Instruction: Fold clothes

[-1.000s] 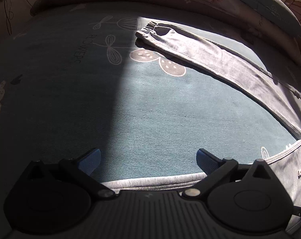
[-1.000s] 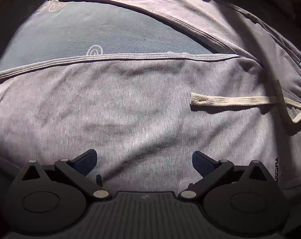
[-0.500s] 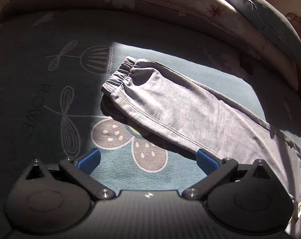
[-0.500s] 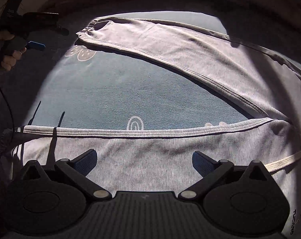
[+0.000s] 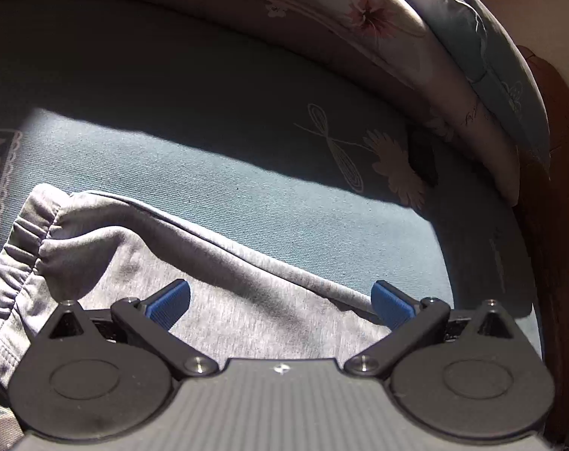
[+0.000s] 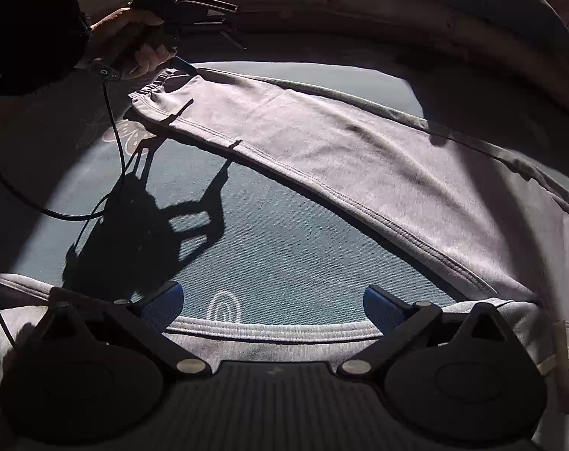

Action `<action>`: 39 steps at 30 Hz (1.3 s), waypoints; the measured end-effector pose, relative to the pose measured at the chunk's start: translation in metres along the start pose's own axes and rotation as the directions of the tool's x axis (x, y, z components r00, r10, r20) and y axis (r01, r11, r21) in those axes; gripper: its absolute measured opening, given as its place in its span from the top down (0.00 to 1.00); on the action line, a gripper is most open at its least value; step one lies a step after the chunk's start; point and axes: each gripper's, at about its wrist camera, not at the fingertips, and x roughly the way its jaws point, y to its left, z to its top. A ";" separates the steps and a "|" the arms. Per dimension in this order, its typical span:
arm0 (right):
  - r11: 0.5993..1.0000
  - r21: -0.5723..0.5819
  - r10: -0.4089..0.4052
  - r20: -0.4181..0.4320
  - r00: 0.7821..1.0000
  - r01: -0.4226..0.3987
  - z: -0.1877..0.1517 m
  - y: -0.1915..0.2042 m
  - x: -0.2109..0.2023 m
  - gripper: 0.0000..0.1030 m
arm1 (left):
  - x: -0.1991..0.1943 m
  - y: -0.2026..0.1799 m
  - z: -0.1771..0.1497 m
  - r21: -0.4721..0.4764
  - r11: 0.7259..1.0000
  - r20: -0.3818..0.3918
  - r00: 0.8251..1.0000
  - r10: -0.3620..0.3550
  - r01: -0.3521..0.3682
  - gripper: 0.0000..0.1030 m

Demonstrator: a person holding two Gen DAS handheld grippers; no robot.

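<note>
Taking the grey sweatpants (image 6: 359, 158) as the landmark: at their far left end, by the elastic cuff (image 6: 152, 92), one hand (image 6: 134, 43) in a dark sleeve (image 6: 28, 37) grips the left gripper (image 5: 280, 300) from above, its blue tip touching or just above the cuff's far edge; a cable (image 6: 115, 143) hangs from the handle. From that gripper's own camera its two blue fingers (image 5: 169, 302) are spread wide, low over the leg fabric just right of the gathered cuff (image 5: 25, 259), nothing pinched between them.

One pair of sweatpants lies flat on the teal patterned bedsheet (image 6: 284, 255), with two legs visible: one running from the cuff diagonally to the right, the other along the near edge. One pale drawstring (image 6: 562, 357) shows at the far right.

The right gripper (image 6: 273, 308) sits over the near leg's hem (image 6: 269, 332), its two fingers (image 6: 382, 310) spread apart, holding nothing. Beyond the pants lie floral bedding (image 5: 359, 18) and one pillow (image 5: 472, 37).
</note>
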 end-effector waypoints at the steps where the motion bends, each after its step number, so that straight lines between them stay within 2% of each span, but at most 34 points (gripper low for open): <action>1: 1.000 0.009 -0.003 -0.003 1.000 0.003 0.001 0.001 0.003 0.00 | 0.009 0.000 0.004 -0.012 1.000 -0.006 1.000 -0.010 0.010 0.01; 7: 0.998 0.064 -0.009 -0.016 1.000 0.010 0.009 0.002 0.020 0.00 | 0.032 0.003 0.024 -0.011 0.999 0.057 0.997 0.052 -0.052 0.01; 12: 0.999 0.051 -0.014 -0.026 1.000 0.016 0.015 0.000 0.027 0.00 | -0.001 0.000 0.011 0.018 0.999 0.084 0.996 0.026 -0.028 0.01; 14: 0.999 0.032 -0.018 -0.017 1.000 0.019 0.020 -0.002 0.026 0.00 | -0.019 0.003 -0.006 0.045 0.999 0.044 0.999 -0.014 0.012 0.01; 17: 0.999 0.010 -0.039 -0.001 0.999 0.039 0.026 -0.006 0.028 0.00 | -0.032 0.010 -0.039 0.083 0.996 -0.039 0.999 -0.021 0.024 0.01; 18: 0.999 0.009 -0.045 0.001 0.999 0.045 0.027 -0.008 0.029 0.00 | -0.034 0.013 -0.051 0.113 0.993 -0.066 0.998 -0.009 0.017 0.01; 20: 0.998 0.013 -0.057 0.002 0.998 0.057 0.030 -0.013 0.031 0.00 | -0.033 0.018 -0.069 0.200 0.979 -0.102 0.993 0.067 -0.045 0.01; 23: 0.998 0.024 -0.060 -0.010 0.998 0.061 0.034 -0.018 0.034 0.00 | -0.036 0.020 -0.089 0.392 0.914 -0.096 0.984 0.152 -0.103 0.02; 26: 0.999 0.004 -0.049 -0.002 0.999 0.049 0.045 -0.026 0.034 0.00 | -0.044 0.013 -0.097 0.496 0.839 -0.068 0.954 0.292 -0.222 0.02; 29: 0.999 0.002 -0.046 0.028 0.999 0.046 0.068 -0.043 0.036 0.00 | -0.061 0.004 -0.099 0.530 0.835 -0.055 0.976 0.208 -0.148 0.01; 30: 0.999 0.014 -0.043 0.040 0.998 0.043 0.079 -0.051 0.038 0.00 | -0.059 -0.006 -0.102 0.560 0.818 -0.038 0.982 0.185 -0.133 0.01; 33: 0.994 0.108 0.026 0.041 0.999 -0.030 0.110 -0.087 0.056 0.00 | -0.053 -0.037 -0.118 0.682 0.724 0.018 0.992 0.121 -0.101 0.01; 35: 0.981 0.174 0.077 0.042 0.996 -0.083 0.131 -0.111 0.069 0.00 | -0.040 -0.061 -0.140 0.774 0.630 0.026 0.998 0.058 -0.057 0.02; 37: 0.966 0.221 0.134 0.022 0.991 -0.136 0.142 -0.128 0.086 0.00 | -0.029 -0.080 -0.159 0.842 0.537 0.036 0.999 0.030 -0.046 0.01; 38: 0.956 0.243 0.164 0.011 0.986 -0.161 0.147 -0.136 0.096 0.00 | -0.025 -0.085 -0.165 0.862 0.504 0.039 0.999 0.025 -0.046 0.01; 39: 0.952 0.251 0.184 -0.005 0.983 -0.177 0.148 -0.140 0.105 0.00 | -0.022 -0.087 -0.168 0.868 0.495 0.034 0.999 0.026 -0.042 0.01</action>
